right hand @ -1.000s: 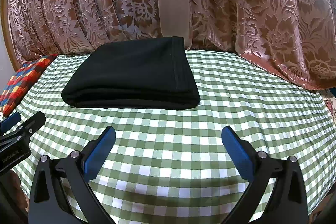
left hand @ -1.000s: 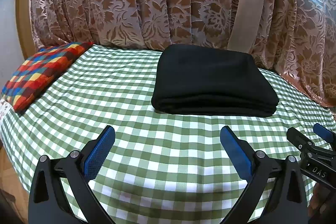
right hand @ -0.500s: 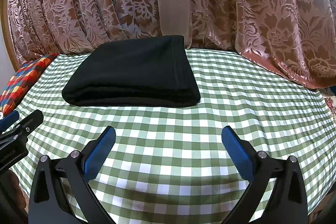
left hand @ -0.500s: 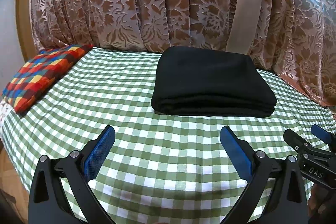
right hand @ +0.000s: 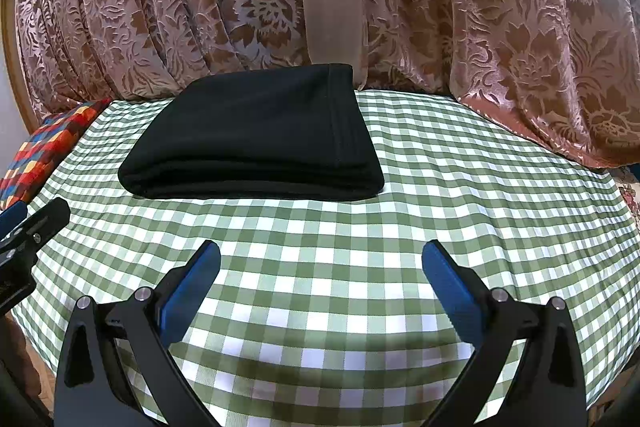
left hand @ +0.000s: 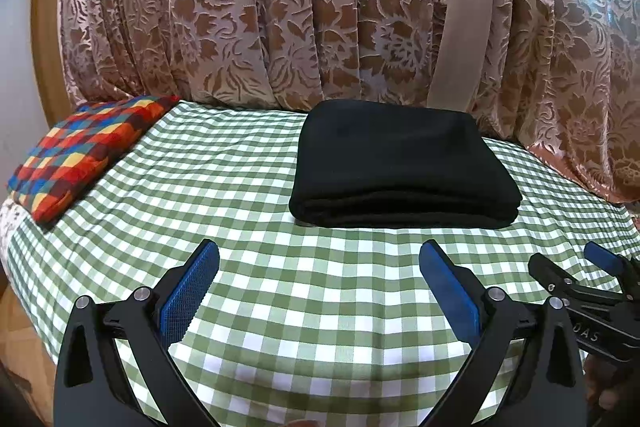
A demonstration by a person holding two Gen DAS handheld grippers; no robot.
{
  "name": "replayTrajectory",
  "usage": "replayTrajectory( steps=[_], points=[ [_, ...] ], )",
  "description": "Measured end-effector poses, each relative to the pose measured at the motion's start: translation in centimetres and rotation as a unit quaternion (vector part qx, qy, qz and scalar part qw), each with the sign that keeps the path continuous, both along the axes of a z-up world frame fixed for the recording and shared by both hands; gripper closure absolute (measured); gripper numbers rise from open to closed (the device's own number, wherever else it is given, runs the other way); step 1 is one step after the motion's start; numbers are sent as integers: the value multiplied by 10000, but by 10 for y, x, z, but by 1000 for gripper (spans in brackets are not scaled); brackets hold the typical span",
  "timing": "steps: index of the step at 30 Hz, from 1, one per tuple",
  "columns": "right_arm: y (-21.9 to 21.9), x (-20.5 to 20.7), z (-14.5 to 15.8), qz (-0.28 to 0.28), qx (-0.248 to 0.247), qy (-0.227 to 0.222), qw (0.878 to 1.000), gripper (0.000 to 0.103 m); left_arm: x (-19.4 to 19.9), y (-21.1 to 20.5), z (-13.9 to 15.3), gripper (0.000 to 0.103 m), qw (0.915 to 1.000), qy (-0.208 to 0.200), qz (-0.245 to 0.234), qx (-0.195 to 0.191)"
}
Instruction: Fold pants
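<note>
1. Pants [left hand: 404, 163], black, lie folded into a flat rectangular stack on the green-checked cloth [left hand: 248, 203] covering the desk, toward the far edge near the curtain [left hand: 280, 7].
2. Right wrist view: pants [right hand: 256, 139] sit left of centre, with the layered fold edges facing the camera.
3. Left tool [left hand: 320, 291]: jaws spread wide, nothing between the blue pads [left hand: 188, 299], low above the near part of the cloth, well apart from the pants.
4. Right tool [right hand: 322, 291]: jaws also wide, holding nothing, same low pose short of the pants.
5. Each tool shows at the edge of the other's view: right tool [left hand: 572, 267] at the right, left tool [right hand: 28, 223] at the left.
6. Multicoloured checked cushion [left hand: 80, 155] lies at the far left of the desk, apart from the pants.
</note>
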State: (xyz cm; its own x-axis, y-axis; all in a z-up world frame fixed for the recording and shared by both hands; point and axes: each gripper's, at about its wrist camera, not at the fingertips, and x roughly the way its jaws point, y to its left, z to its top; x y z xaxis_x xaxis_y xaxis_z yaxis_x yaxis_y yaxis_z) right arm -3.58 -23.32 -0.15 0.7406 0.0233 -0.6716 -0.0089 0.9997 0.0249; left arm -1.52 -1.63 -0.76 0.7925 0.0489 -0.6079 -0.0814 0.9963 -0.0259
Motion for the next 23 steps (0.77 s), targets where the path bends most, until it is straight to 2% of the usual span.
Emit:
replayTrajectory(
  steps=[13,18,23],
  points=[
    [0,4,-6,33,-20,108,9999,2,1,2,-3,4,10000,-32,-13,8],
    [-3,5,-9,-18,7,143,9999,2,8,10,-17,4,9996,281,20,-99],
    [-6,5,-10,-58,23,145,9999,2,13,14,-36,4,9980,596,-152,-161]
  ],
)
